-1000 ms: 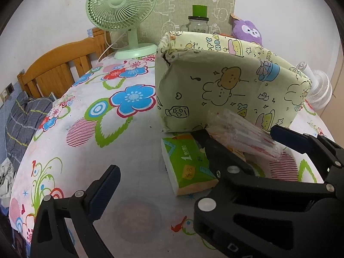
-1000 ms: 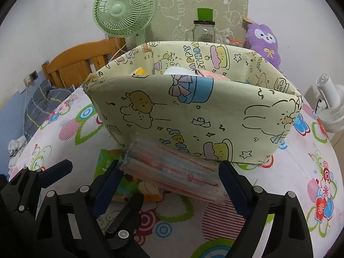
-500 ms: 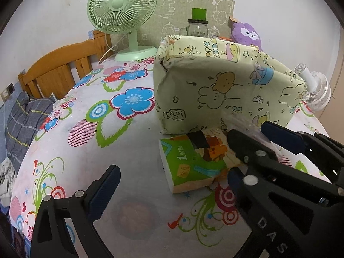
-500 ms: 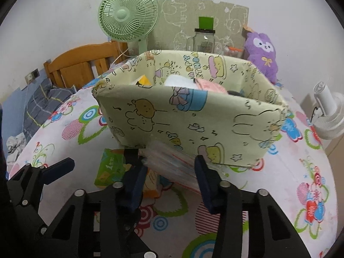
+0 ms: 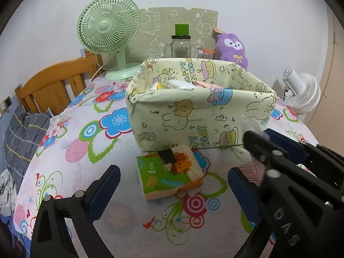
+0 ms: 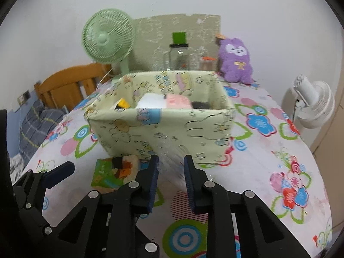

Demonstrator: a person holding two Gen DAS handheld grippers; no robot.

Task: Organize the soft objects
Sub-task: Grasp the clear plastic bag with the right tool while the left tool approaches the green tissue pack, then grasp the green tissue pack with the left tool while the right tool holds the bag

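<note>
I'm working over a table [image 5: 71,150] spread with a bright flower-print cloth, set against a plain wall; a green fan [image 5: 108,24], a jar [image 5: 180,44] and a purple plush [image 5: 232,47] line the back edge, and a white fan [image 6: 309,105] stands off to the right.

The fabric bin [image 6: 163,126] sits mid-table with its open top toward me. A few soft things already lie inside, something white, something pink and a yellow corner showing over the rim, so I read it as the collecting place.

My right gripper [image 6: 171,173] has just been closing, and its blue pads [image 6: 153,172] now pinch a clear plastic pack [image 6: 172,157]. The pack stands up between the jaws in front of the bin's near wall, crumpled and see-through, so I cannot make out what is in it. A narrow pinch suits a limp bag: it gathers the film so it hangs instead of sliding out.

My left gripper [image 5: 172,185] is spread wide with nothing between the jaws. It hovers above the tissue pack [image 5: 169,174], which lies flat on the cloth just in front of the bin, apparently next in line.

I judge the pack is meant to go over the near wall and into the bin. The risk is the film slipping free, or snagging the soft rim and folding it inward.
</note>
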